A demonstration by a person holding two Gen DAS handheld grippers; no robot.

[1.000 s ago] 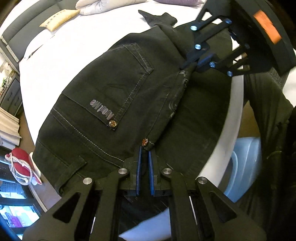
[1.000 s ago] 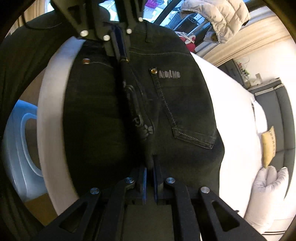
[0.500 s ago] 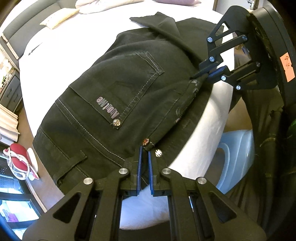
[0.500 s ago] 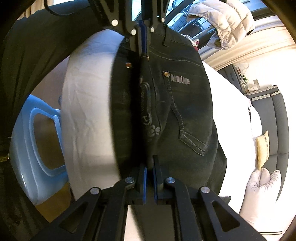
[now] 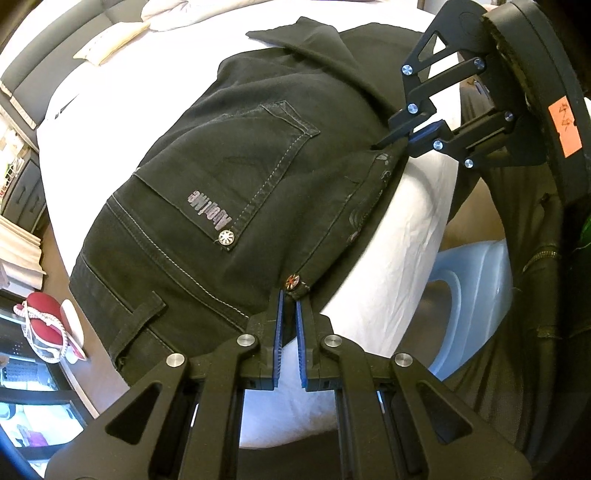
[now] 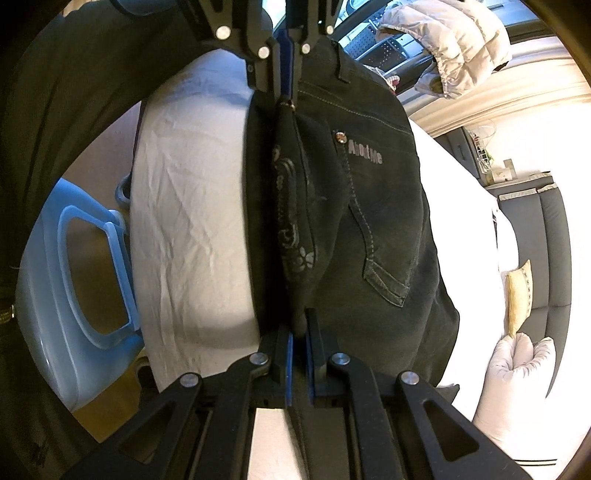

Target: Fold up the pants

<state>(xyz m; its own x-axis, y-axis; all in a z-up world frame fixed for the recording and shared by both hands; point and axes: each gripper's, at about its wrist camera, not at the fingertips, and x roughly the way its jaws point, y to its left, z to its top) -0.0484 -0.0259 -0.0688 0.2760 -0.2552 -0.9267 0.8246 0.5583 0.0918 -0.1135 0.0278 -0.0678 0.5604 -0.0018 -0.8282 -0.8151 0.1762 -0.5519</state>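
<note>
Black jeans lie folded in half lengthwise on the white bed, back pocket with grey lettering facing up. My left gripper is shut on the waistband corner by a metal stud. My right gripper is shut on the folded edge near the crotch; it also shows in the left wrist view. The left gripper shows at the top of the right wrist view. The jeans hang taut between both grippers, slightly lifted along the fold. The legs run off toward the far side.
A light blue plastic basket stands on the floor beside the bed edge, also in the right wrist view. Pillows lie at the far end. A red item sits on a shelf at left. A white jacket hangs behind.
Both grippers have carried the upper half of the jeans across toward the far side, away from the bed edge. More white sheet now shows near the edge.
</note>
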